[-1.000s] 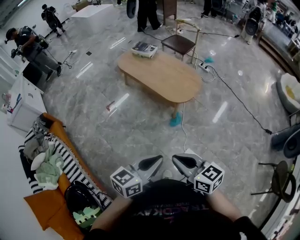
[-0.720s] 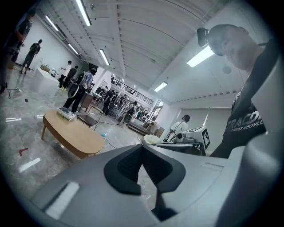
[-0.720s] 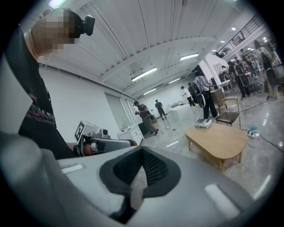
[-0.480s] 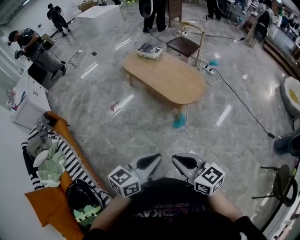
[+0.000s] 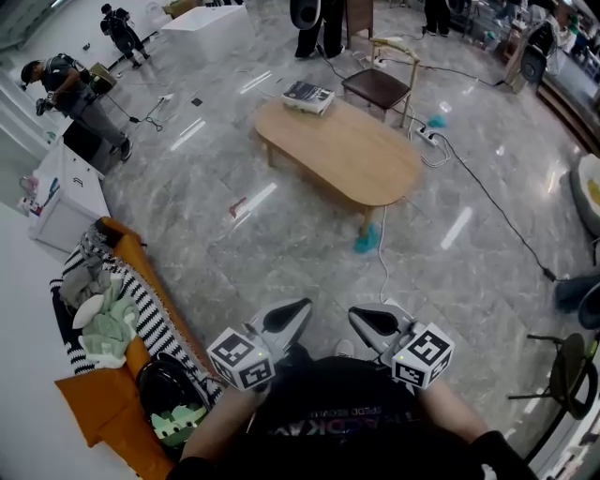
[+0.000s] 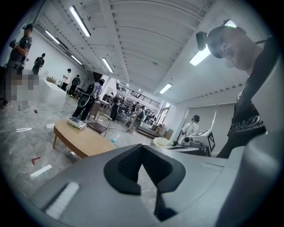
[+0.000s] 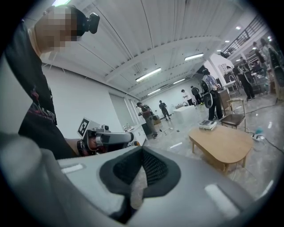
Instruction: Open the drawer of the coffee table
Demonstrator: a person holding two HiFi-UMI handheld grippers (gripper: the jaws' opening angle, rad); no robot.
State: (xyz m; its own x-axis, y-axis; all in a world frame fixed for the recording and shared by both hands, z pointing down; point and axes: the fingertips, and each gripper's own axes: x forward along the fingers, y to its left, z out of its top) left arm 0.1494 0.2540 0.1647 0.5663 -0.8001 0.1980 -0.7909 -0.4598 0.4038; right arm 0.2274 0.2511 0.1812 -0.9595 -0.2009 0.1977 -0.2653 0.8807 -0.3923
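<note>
Left gripper [image 5: 292, 314] and right gripper [image 5: 364, 321] are held low and close, jaws pressed together, empty, likely just carried for the approach. Coffee table [image 5: 342, 155] sits at twelve o'clock, well apart — drawer unseen.

Quick count: two of them in play, the left hand-held gripper [image 5: 300, 309] and the right hand-held gripper [image 5: 356, 317], plus one oval wooden surface [image 5: 356, 164] carrying one flat box [image 5: 307, 96]. Then one chair [image 5: 380, 86], two teal scraps [image 5: 366, 242] [image 5: 436, 122], and two people [image 5: 70, 84] [image 5: 122, 28] fully in view over at the left, though more are cut off up top.
</note>
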